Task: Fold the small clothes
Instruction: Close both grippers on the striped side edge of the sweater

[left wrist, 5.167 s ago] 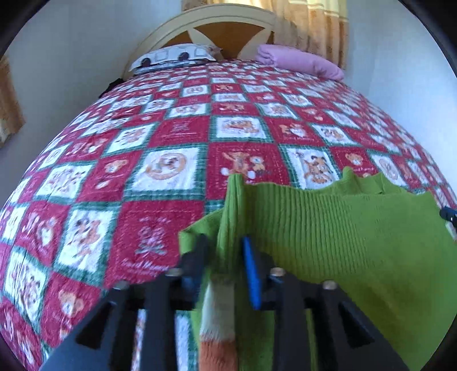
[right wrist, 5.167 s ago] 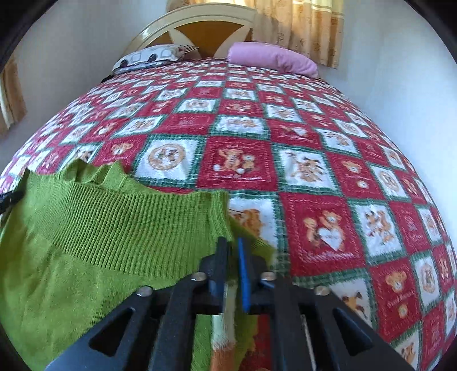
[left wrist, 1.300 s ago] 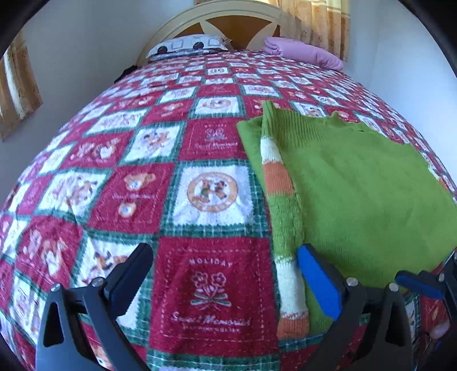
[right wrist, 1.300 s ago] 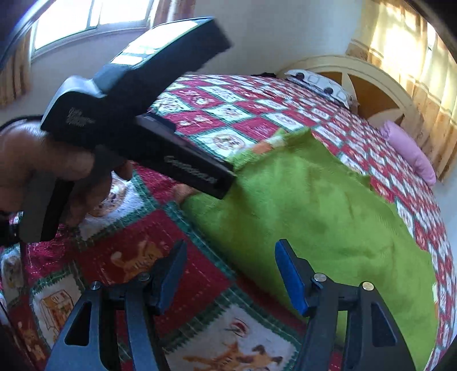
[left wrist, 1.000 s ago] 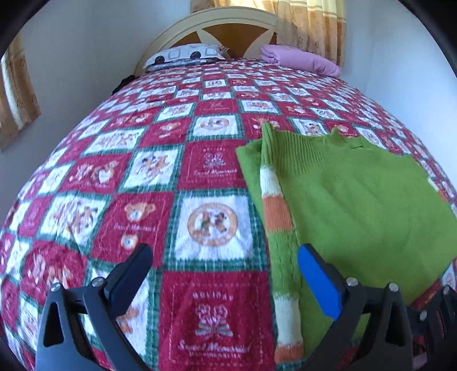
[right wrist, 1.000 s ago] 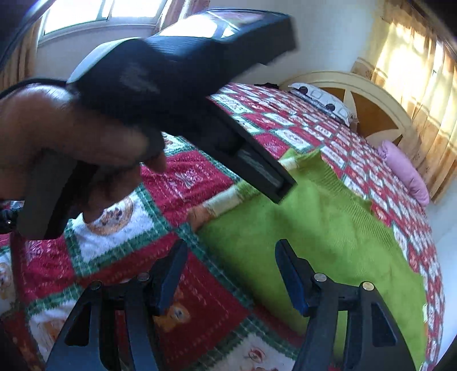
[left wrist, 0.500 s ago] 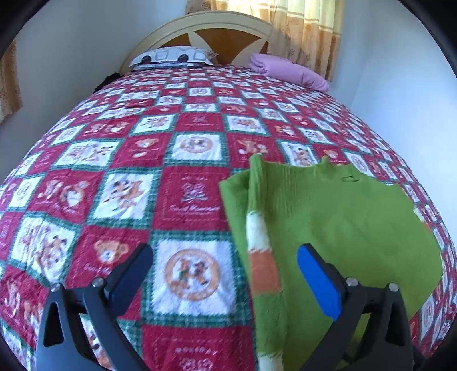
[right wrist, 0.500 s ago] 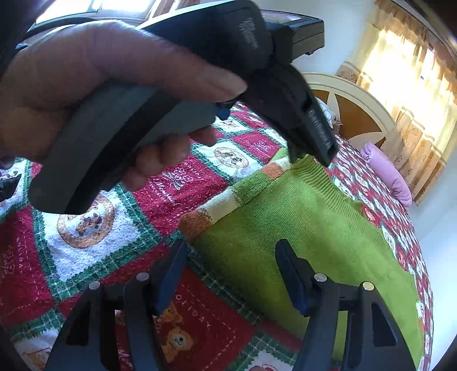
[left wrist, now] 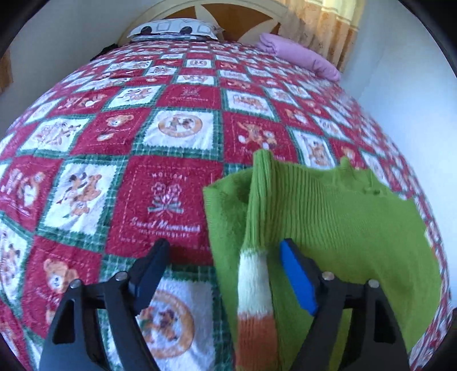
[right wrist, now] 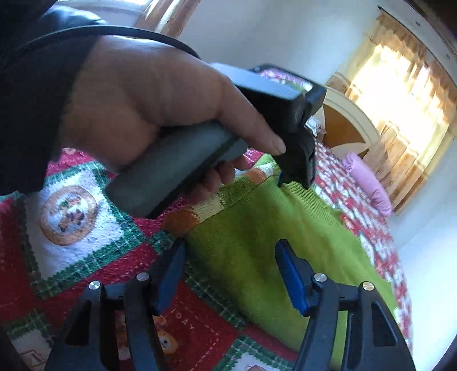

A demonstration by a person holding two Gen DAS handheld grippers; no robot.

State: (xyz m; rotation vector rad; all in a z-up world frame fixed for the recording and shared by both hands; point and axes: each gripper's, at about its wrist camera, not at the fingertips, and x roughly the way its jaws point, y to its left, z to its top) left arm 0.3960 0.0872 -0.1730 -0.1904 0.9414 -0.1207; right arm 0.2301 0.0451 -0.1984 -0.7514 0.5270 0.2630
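A green knit sweater (left wrist: 337,217) lies flat on the bed. Its sleeve (left wrist: 254,282) with white and orange stripes is folded along the left side. My left gripper (left wrist: 225,271) is open, its jaws astride the striped sleeve, low over it. In the right wrist view the sweater (right wrist: 257,237) lies ahead, with the striped cuff (right wrist: 188,217) at its near left corner. My right gripper (right wrist: 228,271) is open over the sweater's near edge. The hand holding the left gripper (right wrist: 297,165) fills the upper left of that view.
The bed has a red, white and green patchwork quilt (left wrist: 160,199). A white pillow (left wrist: 174,28) and a pink pillow (left wrist: 297,57) lie by the headboard (left wrist: 228,8). A wall runs along the right side. Curtains (right wrist: 400,114) hang behind the bed.
Both grippers let go of the sweater earlier and stay open. My left gripper has moved forward and down over the striped sleeve. My right gripper has moved closer to the sweater's near edge.
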